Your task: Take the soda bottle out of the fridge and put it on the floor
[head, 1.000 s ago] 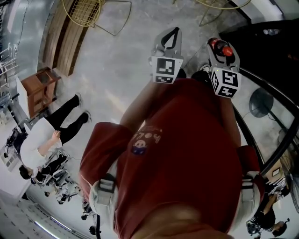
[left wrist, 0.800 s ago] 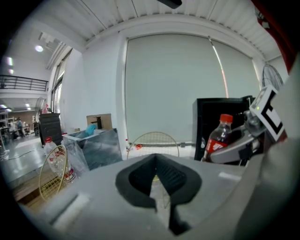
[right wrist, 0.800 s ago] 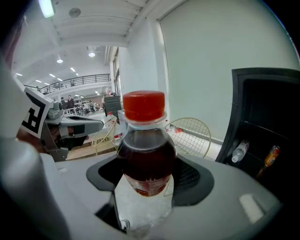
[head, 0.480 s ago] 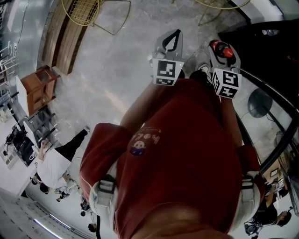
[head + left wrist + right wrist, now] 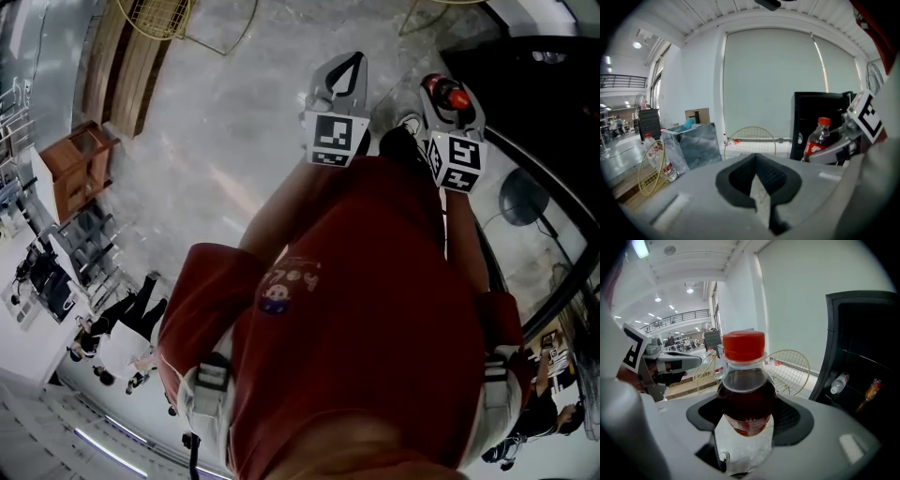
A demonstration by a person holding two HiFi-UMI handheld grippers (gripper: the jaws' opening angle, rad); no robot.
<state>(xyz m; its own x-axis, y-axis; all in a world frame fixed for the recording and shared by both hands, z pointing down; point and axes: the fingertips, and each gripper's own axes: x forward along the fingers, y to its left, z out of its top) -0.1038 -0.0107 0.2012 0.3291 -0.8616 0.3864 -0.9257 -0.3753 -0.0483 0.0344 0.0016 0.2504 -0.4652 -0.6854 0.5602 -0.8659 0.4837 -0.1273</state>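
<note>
The soda bottle (image 5: 746,394) has dark liquid, a red label and a red cap. My right gripper (image 5: 746,414) is shut on its body and holds it upright in the air. In the head view the red cap (image 5: 448,94) shows above the right gripper (image 5: 450,105), over the grey floor (image 5: 225,141) beside the black fridge (image 5: 534,66). My left gripper (image 5: 353,60) is to its left, shut, with nothing between the jaws. In the left gripper view the pads (image 5: 780,176) meet, and the bottle (image 5: 817,139) shows at the right in front of the fridge (image 5: 820,112).
The open fridge (image 5: 862,348) holds a water bottle (image 5: 838,383) and a can (image 5: 872,389). Yellow wire chairs (image 5: 155,19) (image 5: 790,369) stand on the floor, a wooden cabinet (image 5: 80,173) at the left. A fan (image 5: 523,202) is at the right. People (image 5: 122,314) move about at the lower left.
Both grippers keep nearly the same places in the head view, the bottle still held. The floor and chairs have slid upward in the view. The person in white at the left has walked off.
</note>
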